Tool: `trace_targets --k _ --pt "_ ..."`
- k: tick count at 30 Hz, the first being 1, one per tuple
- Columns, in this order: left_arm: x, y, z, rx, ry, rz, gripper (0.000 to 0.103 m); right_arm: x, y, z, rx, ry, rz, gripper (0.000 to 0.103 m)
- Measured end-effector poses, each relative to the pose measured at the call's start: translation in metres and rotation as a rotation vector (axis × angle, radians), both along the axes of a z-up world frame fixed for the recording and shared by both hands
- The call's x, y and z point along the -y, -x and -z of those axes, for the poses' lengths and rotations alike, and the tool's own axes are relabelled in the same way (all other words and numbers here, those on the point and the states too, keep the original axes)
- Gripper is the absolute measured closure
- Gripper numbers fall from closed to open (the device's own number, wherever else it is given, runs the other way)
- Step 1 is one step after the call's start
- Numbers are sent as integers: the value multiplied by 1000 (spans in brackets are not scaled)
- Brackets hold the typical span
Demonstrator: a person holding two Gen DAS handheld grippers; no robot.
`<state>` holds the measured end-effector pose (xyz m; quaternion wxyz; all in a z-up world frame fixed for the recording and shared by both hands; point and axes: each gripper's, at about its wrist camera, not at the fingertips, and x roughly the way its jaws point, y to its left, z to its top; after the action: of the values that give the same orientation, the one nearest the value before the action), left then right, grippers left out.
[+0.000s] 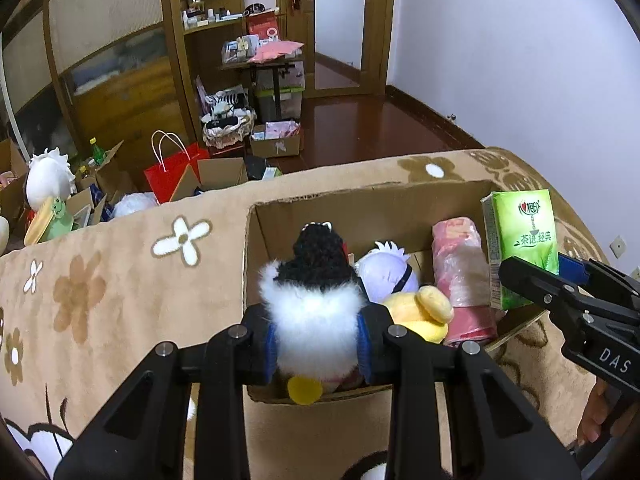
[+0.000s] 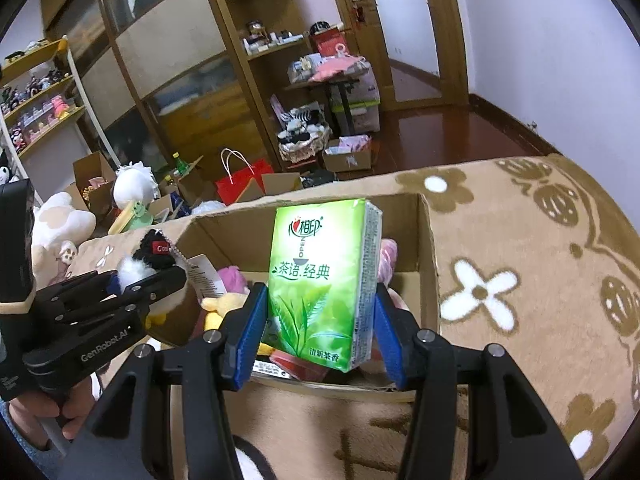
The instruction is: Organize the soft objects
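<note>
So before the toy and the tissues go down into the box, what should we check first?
1. Left gripper holds the fluffy penguin toy firmly: ok.
2. Right gripper squeezes the green tissue pack on both sides: ok.
3. Both items are over the cardboard box: ok.
4. Free room inside: cannot tell; the purple plush, yellow plush and pink wrapped roll already fill much of it.
5. The two grippers are apart, not bumping: ok.
</note>
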<state>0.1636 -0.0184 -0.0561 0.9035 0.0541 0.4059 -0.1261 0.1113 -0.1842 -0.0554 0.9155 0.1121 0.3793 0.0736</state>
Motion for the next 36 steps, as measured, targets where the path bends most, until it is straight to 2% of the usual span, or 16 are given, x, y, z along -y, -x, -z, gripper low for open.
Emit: trace_targets --k 8,9,12,14,22,26,31,36 --pt "3 0 5 -20 -23 2 68 1 1 7 -27 -4 9 46" --pt "3 0 4 -18 -25 0 64 1 1 6 -27 -4 8 46" --pt "3 4 1 8 -38 -15 44 0 4 6 -22 -4 4 46" --pt "2 8 -3 30 -44 -18 39 -1 7 5 -16 -1 2 46" --pt "-7 24 -19 59 -44 -41 20 -1 26 -17 39 11 28 20" --pt "-14 38 -34 95 -35 -51 13 1 42 -34 84 37 62 0" --pt "-18 64 -55 171 -80 -42 3 4 65 -55 130 46 92 0" --pt "-24 90 -69 199 -66 -37 1 5 94 -76 199 83 110 0"
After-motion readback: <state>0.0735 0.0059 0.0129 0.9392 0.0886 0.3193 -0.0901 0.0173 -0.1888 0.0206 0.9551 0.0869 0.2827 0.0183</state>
